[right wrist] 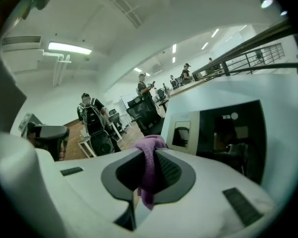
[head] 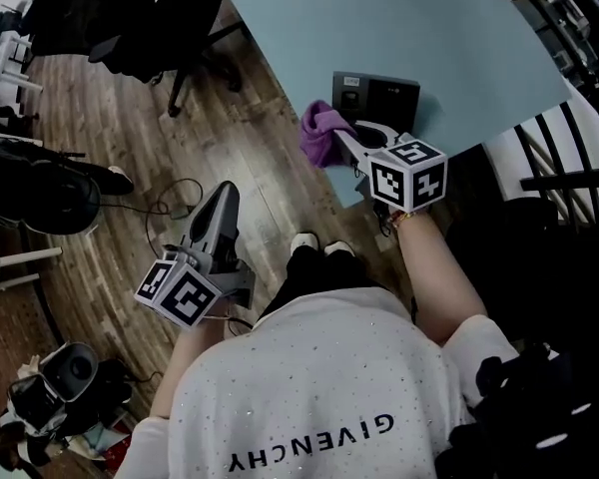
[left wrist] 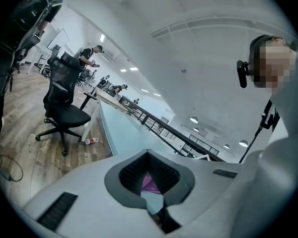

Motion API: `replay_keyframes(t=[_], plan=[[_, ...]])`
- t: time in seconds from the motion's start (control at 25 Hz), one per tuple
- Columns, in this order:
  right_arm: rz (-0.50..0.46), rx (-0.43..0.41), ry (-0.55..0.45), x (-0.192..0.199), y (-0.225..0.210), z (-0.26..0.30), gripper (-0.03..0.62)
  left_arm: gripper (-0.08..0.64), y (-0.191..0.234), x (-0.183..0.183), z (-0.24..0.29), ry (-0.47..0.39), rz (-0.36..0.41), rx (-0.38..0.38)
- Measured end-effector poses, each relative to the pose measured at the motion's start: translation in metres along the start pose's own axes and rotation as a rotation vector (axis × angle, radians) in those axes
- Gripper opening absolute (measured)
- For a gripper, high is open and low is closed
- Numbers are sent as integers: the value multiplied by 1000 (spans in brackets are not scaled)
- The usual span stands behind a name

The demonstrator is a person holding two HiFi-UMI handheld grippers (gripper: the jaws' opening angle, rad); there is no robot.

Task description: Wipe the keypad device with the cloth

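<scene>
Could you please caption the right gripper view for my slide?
Right hand-held gripper pinching purple cloth beside the keypad device.

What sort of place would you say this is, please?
Most likely an open-plan office or lab: a long pale table, a black swivel chair on a wood floor, and other people among more desks and chairs in the background.
</scene>
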State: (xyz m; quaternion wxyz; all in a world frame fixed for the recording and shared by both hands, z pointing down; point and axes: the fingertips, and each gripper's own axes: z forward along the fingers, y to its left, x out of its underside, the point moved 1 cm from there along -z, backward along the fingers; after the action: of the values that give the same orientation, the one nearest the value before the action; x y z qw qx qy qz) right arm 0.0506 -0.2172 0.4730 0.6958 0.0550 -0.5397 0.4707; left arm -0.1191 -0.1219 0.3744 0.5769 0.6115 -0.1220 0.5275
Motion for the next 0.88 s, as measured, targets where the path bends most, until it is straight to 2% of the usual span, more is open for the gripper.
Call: replay_keyframes(t=[0.32, 0.88], plan=[[37, 137, 23, 11, -38, -11, 29, 0, 8, 4, -32, -39, -10, -89], [52, 256, 16, 21, -87, -63, 29, 0, -5, 3, -15, -68, 17, -71]])
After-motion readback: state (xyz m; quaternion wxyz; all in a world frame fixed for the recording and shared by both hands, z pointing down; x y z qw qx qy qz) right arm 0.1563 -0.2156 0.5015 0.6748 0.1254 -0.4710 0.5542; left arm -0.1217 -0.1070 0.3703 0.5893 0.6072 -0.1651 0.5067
